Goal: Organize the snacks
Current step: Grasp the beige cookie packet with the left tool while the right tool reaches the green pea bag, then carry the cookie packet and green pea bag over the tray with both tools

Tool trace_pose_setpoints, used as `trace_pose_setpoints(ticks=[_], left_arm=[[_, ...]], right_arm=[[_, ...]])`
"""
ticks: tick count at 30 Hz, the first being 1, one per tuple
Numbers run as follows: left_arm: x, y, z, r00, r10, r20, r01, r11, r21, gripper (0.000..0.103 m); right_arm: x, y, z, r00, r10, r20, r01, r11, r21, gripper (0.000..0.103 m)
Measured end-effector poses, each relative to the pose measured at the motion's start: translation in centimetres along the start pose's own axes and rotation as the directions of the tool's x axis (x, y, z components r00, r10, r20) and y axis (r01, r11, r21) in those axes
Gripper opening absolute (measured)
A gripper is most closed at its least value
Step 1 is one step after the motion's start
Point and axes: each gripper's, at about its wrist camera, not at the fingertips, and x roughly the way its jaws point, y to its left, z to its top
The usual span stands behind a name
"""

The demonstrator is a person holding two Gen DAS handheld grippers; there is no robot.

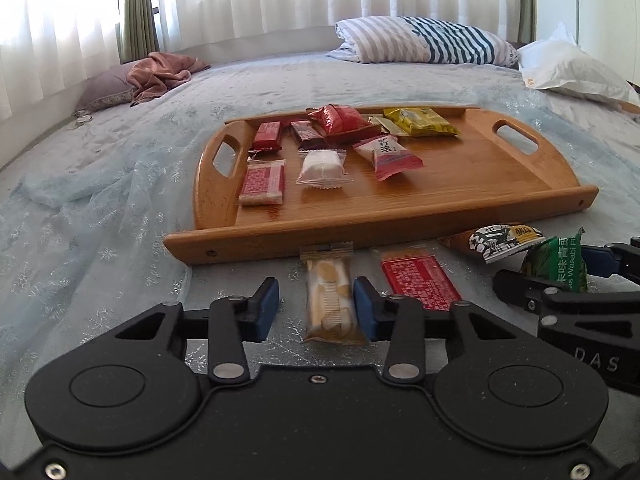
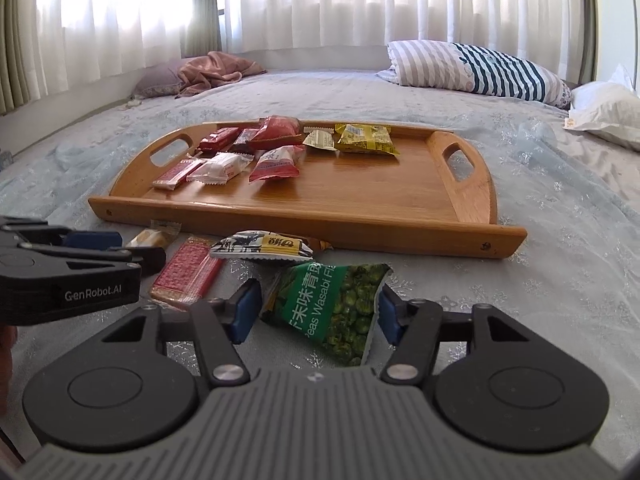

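Observation:
A wooden tray point(image 1: 360, 236) point(image 2: 280, 216) lies on the bed with several wrapped snacks in its far left half. In front of it lie loose packs. A clear biscuit pack point(image 1: 330, 300) point(image 2: 150, 238) sits between the fingers of my left gripper point(image 1: 316, 308) point(image 2: 120, 248); the right pad touches it, the left pad stands off, so the gripper is open. My right gripper point(image 2: 318, 314) point(image 1: 560, 276) is shut on a green wasabi-pea bag point(image 2: 332, 308) point(image 1: 558, 266), both pads at its edges. A red wafer pack point(image 1: 420, 280) point(image 2: 188, 276) and a black-and-white pack point(image 1: 504, 242) point(image 2: 264, 246) lie between the grippers.
The bed has a pale blue lace cover point(image 1: 100, 220). A striped pillow point(image 1: 424, 40) and a white bag point(image 1: 568, 64) lie at the far right, a pink cloth point(image 1: 164, 72) on a purple pillow at the far left. The tray's right half point(image 2: 380, 184) is bare wood.

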Motion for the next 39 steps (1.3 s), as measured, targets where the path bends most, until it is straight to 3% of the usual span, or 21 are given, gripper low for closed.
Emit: trace_pose_setpoints(ticks=[2, 7, 17, 25, 39], left_arm=[[-0.1, -0.1, -0.1, 1.0, -0.004, 0.008, 0.004, 1.0, -0.011, 0.026], [-0.2, -0.5, -0.4, 1.0, 0.006, 0.019, -0.005, 1.0, -0.011, 0.022], [-0.7, -0.6, -0.6, 1.0, 0.014, 0.026, -0.014, 1.0, -0.013, 0.021], [-2.2, 0.2, 0.1, 0.998, -0.004, 0.057, 0.006, 0.999, -0.045, 0.021], [-4.1, -1.7, 2.0, 0.986, -0.111, 0.121, 0.113, 0.994, -0.004, 0.021]], right_arm=[[-0.2, -0.6, -0.1, 1.0, 0.014, 0.011, -0.014, 0.999, 0.039, 0.058], [-0.7, -2.0, -0.2, 0.999, 0.031, 0.015, -0.032, 0.994, 0.103, 0.053], [-1.7, -3.0, -0.1, 1.0, 0.025, 0.017, -0.026, 0.993, 0.116, 0.045], [-2.7, -4.7, 0.3, 1.0, -0.008, 0.025, 0.005, 0.99, 0.142, 0.044], [-2.8, -6.4, 2.1, 0.998, -0.025, 0.058, 0.015, 0.985, 0.171, 0.044]])
